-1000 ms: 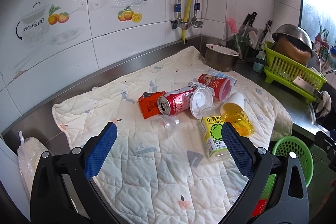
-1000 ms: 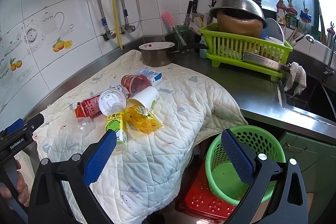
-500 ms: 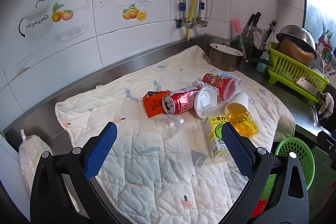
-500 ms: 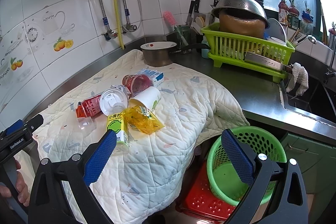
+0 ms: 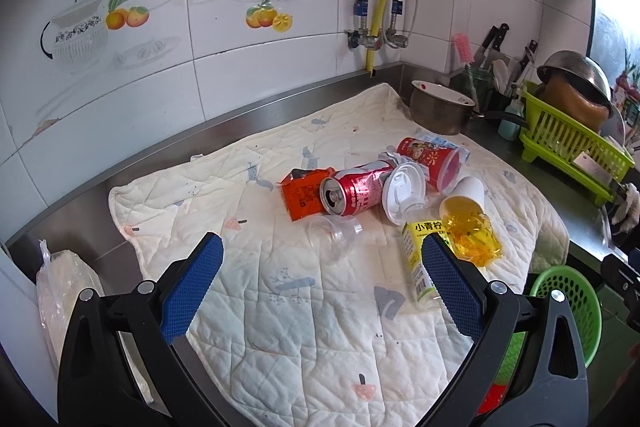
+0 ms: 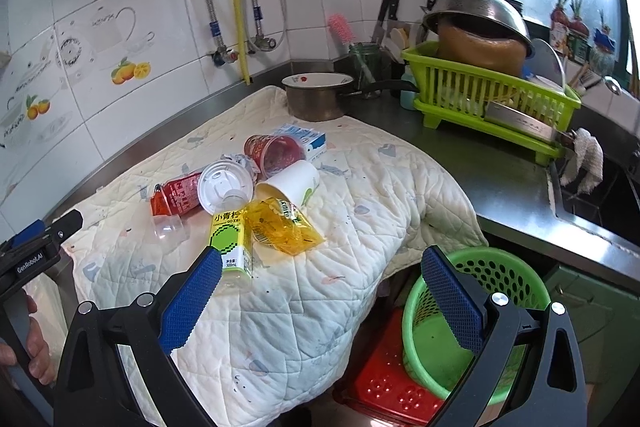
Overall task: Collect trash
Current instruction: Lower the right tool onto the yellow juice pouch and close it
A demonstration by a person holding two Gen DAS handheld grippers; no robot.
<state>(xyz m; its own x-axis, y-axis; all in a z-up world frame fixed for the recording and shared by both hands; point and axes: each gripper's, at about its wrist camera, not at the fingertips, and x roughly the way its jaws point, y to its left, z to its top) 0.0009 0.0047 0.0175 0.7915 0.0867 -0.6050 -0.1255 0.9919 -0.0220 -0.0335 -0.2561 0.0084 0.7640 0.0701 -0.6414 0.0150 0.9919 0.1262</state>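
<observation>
Trash lies in a heap on a quilted white mat [image 5: 304, 315]: a red can [image 5: 354, 189], an orange wrapper [image 5: 302, 197], a clear plastic cup [image 5: 334, 235], a white lid [image 5: 402, 189], a red cup [image 5: 434, 163], a green-yellow drink bottle [image 5: 416, 259] and a yellow wrapper [image 5: 472, 235]. My left gripper [image 5: 320, 283] is open and empty, short of the heap. My right gripper [image 6: 320, 301] is open and empty, above the mat's front edge. The bottle [image 6: 232, 243] lies just beyond its left finger. A green basket [image 6: 460, 323] stands below on a red stool [image 6: 384, 387].
A steel pot [image 6: 316, 99] stands at the mat's far end. A green dish rack [image 6: 492, 103] with a steel bowl stands on the counter at the right, with a sink [image 6: 600, 195] beyond. A plastic bag [image 5: 60, 291] lies left of the mat.
Both grippers have drawn back and shifted slightly, so the heap sits a little farther off in each view. Nothing on the mat has moved.
</observation>
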